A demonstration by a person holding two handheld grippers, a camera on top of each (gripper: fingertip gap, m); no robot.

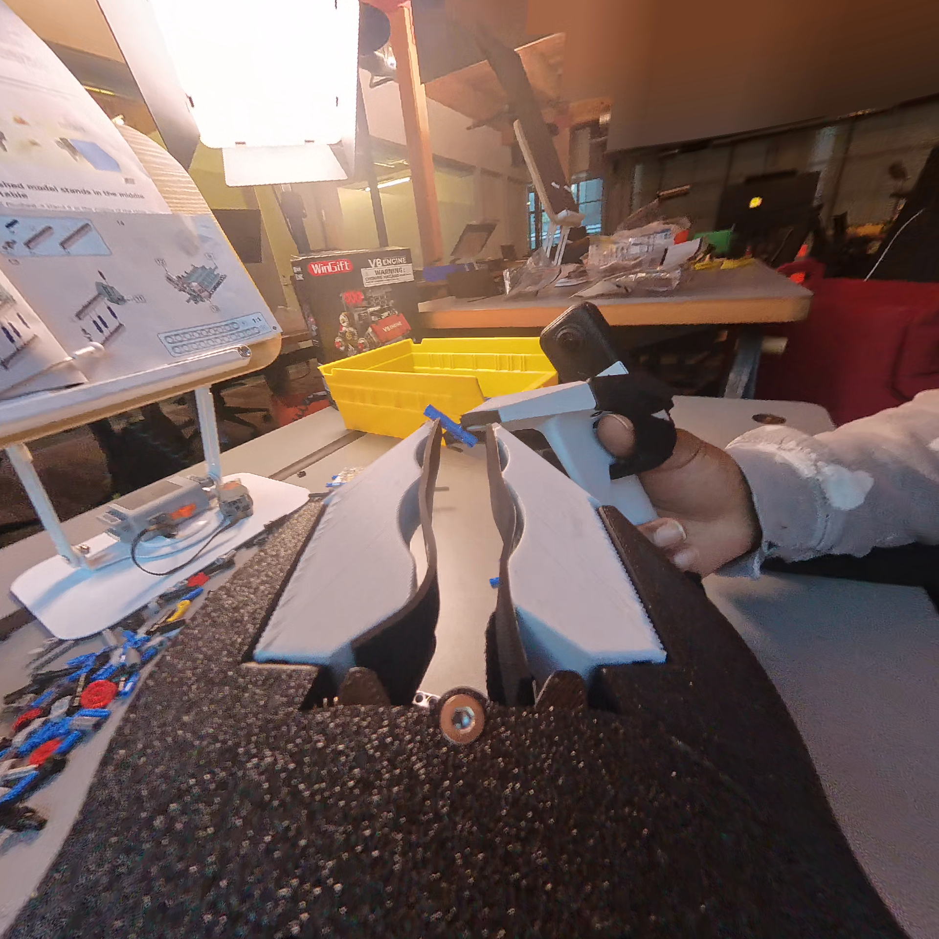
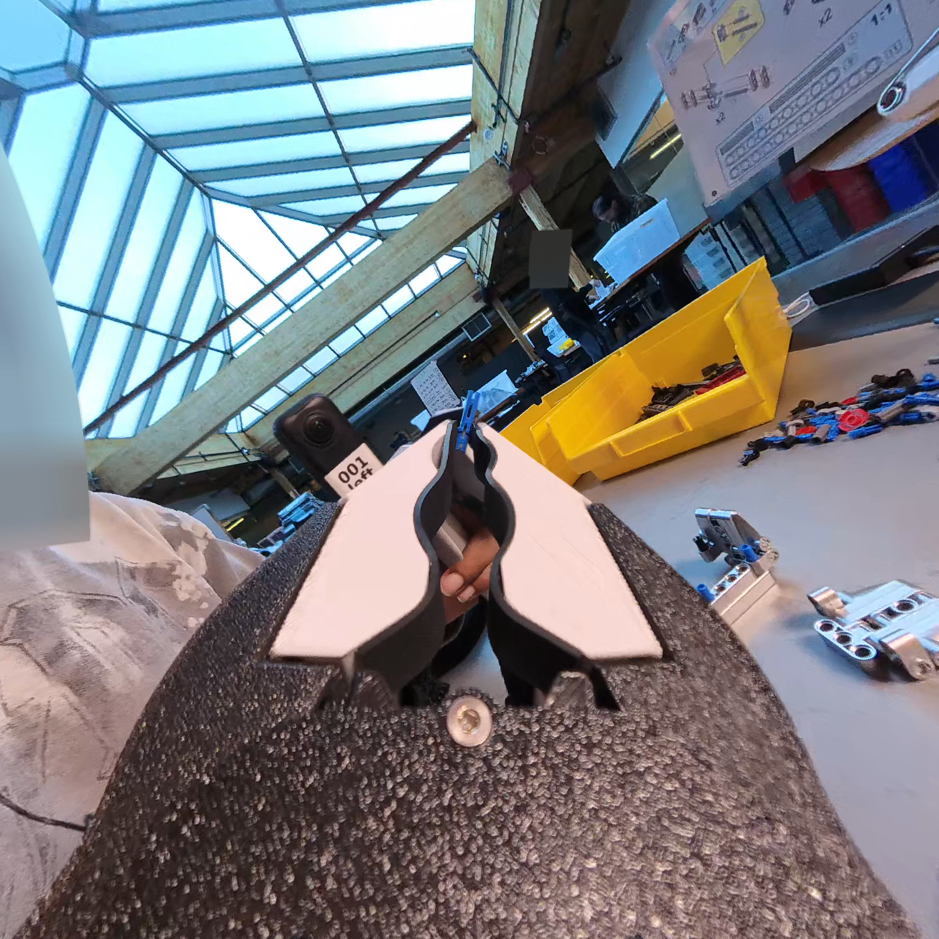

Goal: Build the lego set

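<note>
My right gripper [image 2: 463, 433] is shut on a small blue pin [image 2: 468, 414], which sticks out past its tips. In the left wrist view a person's hand [image 1: 696, 503] holds the right gripper [image 1: 466, 420] in from the right, and the blue pin [image 1: 449, 424] hangs right at my left gripper's tips. My left gripper [image 1: 463, 431] is open, its fingers a small gap apart, and holds nothing. The pin lies close to its left fingertip [image 1: 436, 432]; I cannot tell if they touch. Both grippers are above the grey table [image 1: 813, 660].
Yellow bins [image 1: 401, 391] stand just behind the grippers; one holds dark pieces [image 2: 686, 391]. An instruction booklet on a stand [image 1: 127, 264] and a grey battery box [image 1: 162, 508] are at left. Loose blue, red and black pieces [image 1: 76, 696] lie at left. Two grey assemblies [image 2: 737, 554] [image 2: 879, 625] lie on the table. Only a small space, under 4 cm, lies between the two pairs of fingers.
</note>
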